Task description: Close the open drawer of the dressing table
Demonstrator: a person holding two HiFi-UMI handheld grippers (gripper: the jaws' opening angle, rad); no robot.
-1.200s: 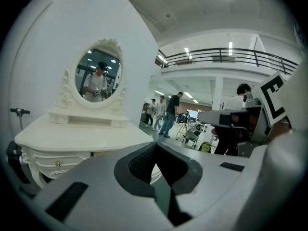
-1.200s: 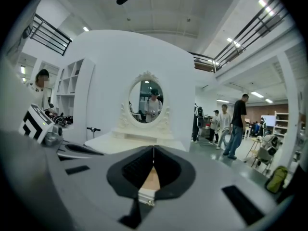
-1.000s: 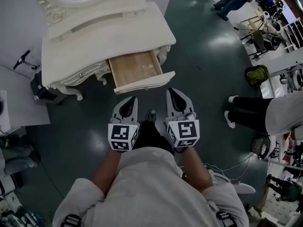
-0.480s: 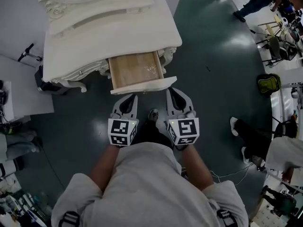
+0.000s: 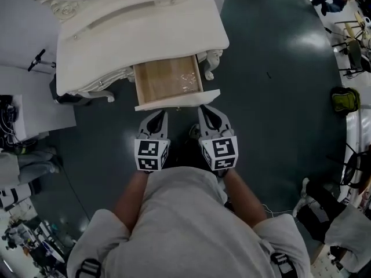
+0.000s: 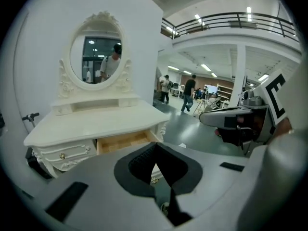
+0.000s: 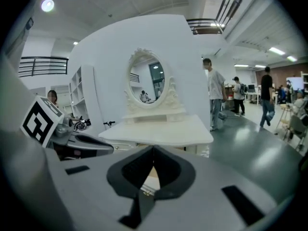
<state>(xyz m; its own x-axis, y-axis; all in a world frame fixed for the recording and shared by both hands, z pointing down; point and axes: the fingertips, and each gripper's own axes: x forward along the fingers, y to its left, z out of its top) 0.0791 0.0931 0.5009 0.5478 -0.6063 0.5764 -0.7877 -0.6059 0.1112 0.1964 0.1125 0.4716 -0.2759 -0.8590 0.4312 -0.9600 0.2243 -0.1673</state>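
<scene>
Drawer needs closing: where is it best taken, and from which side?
Its front panel, from the side away from the dressing table: the drawer stands pulled straight out, so that broad face should take a level push.

Floor: dark green, glossy, lamp glare at upper right.
Wall panel: plain white, upper left.
Strip lights: ceiling, upper right.
Railing: dark balcony rail, top right.

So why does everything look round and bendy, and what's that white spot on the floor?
Left gripper view and right gripper view: the wide lenses bend the balcony rail and darken the corners. Head view: a bright glare patch sits on the shiny floor; the dressing table looks sharp.
</scene>
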